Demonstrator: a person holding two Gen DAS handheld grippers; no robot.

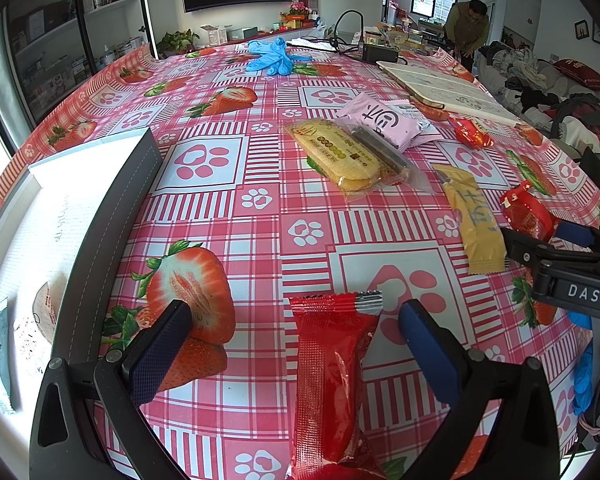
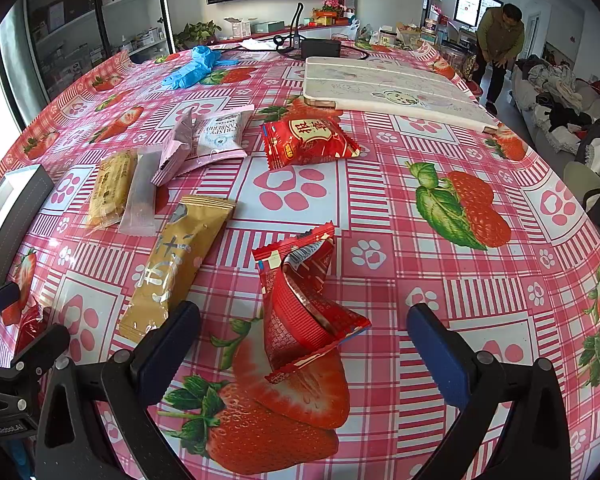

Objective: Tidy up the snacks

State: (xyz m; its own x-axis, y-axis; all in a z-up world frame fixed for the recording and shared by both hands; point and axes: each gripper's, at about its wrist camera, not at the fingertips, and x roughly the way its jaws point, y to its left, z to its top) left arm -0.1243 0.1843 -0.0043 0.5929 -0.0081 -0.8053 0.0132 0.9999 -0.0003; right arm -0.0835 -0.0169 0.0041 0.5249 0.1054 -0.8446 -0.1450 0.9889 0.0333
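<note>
red long snack pack lies flat on the desk between the spread fingers of the left gripper; no finger touches it. the right gripper is also spread wide, with a crumpled red wrapper on the desk between its fingers, apart from both. a gold bar pack lies just beside the right gripper's left finger. farther back lie a yellow biscuit pack, a pink pouch and a small red sachet. a white box sits at the left desk edge.
</note>
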